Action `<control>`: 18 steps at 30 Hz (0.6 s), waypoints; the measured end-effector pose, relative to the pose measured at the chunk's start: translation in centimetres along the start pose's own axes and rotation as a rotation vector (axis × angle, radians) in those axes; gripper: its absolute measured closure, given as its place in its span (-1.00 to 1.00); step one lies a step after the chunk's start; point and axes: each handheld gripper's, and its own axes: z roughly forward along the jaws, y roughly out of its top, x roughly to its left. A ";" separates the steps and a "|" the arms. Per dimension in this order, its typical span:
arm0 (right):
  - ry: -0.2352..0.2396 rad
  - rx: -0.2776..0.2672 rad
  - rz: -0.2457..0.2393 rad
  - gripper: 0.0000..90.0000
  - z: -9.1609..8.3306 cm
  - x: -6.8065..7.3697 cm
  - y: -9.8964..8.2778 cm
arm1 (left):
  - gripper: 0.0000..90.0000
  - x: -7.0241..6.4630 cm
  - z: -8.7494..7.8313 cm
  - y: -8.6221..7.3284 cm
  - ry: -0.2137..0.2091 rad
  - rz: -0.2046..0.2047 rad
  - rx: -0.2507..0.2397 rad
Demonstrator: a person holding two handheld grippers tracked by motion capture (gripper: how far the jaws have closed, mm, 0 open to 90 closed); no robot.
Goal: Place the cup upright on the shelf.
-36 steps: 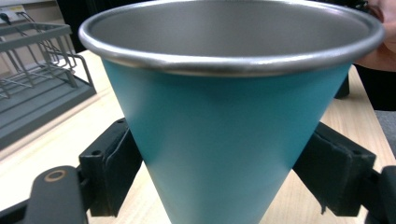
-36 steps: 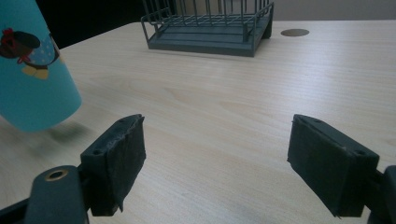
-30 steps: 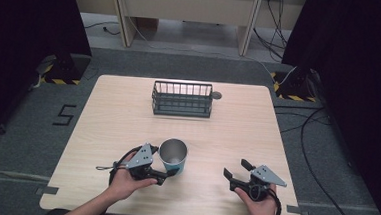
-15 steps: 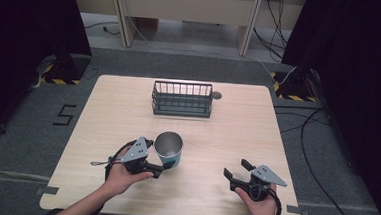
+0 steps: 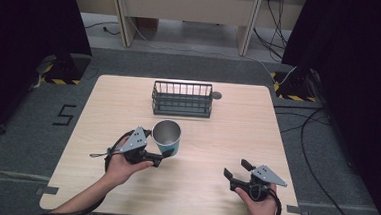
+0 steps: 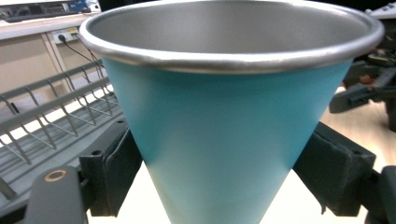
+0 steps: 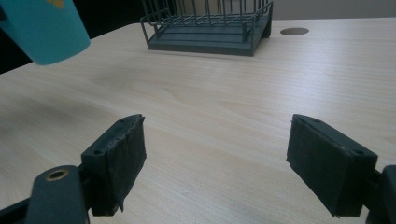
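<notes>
The cup (image 5: pixel 167 136) has come up and away from the person since a second ago, and it now sits closer to the rack (image 5: pixel 182 99), carried by the left gripper (image 5: pixel 159 158). In the left gripper view the pads (image 6: pixel 114 173) press the teal wall low down on both sides, so the jaws are clamped on the cup near its narrow base, which leaves the steel rim free and the mouth facing up. From the right gripper view its base hangs clear above the table (image 7: pixel 243 107), so it looks lifted, not slid. It is held just in front of the rack, a little left of the rack's middle, and I judge that is where it is headed. The right gripper (image 5: pixel 236 170) rests well back from the rack, at the near right of the table, jaws spread wide with nothing between them, out of the cup's path.
</notes>
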 end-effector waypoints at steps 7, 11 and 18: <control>0.002 0.001 0.002 -0.54 0.0 0.0 0.0 | -0.58 1.2 0.4 0.6 0.033 -0.007 -0.011; 0.002 0.001 0.000 -0.54 0.0 0.0 0.0 | -0.58 1.7 0.7 0.7 0.045 -0.013 -0.012; 0.001 0.002 0.001 -0.54 0.0 0.0 0.0 | -0.58 2.3 1.2 0.7 0.063 -0.012 -0.005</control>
